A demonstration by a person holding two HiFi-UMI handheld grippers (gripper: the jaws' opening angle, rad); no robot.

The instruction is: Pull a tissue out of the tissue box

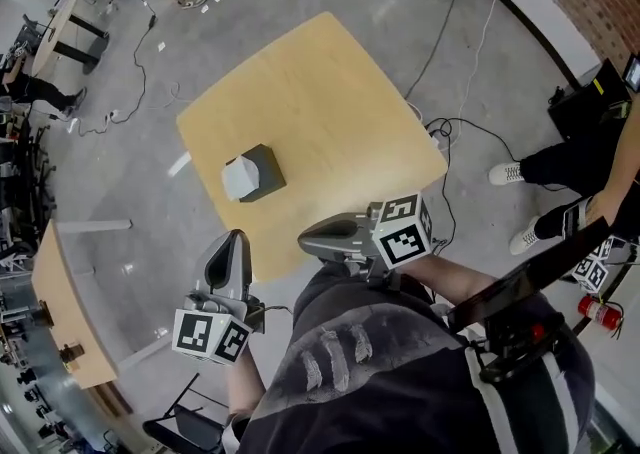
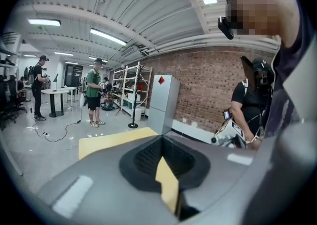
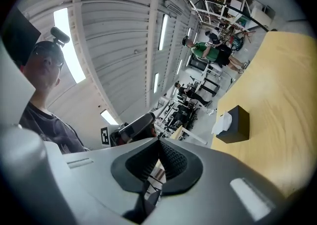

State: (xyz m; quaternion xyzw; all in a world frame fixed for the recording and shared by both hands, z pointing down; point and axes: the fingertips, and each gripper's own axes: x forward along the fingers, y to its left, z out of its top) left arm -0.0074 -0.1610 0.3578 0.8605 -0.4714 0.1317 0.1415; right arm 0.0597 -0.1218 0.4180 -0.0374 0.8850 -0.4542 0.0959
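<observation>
The left gripper and right gripper hover at the table's near edge, both with jaws together on nothing. 1 should open, then pinch only the white tissue. The dark tissue box sits beyond them, left of the table's middle.

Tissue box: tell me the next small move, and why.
Probably carry the right hand-held gripper forward toward the tissue and open its jaws. Both it and the left hand-held gripper are shut and empty, well apart from the tissue box, which sits untouched on the table with the tissue sticking out.
</observation>
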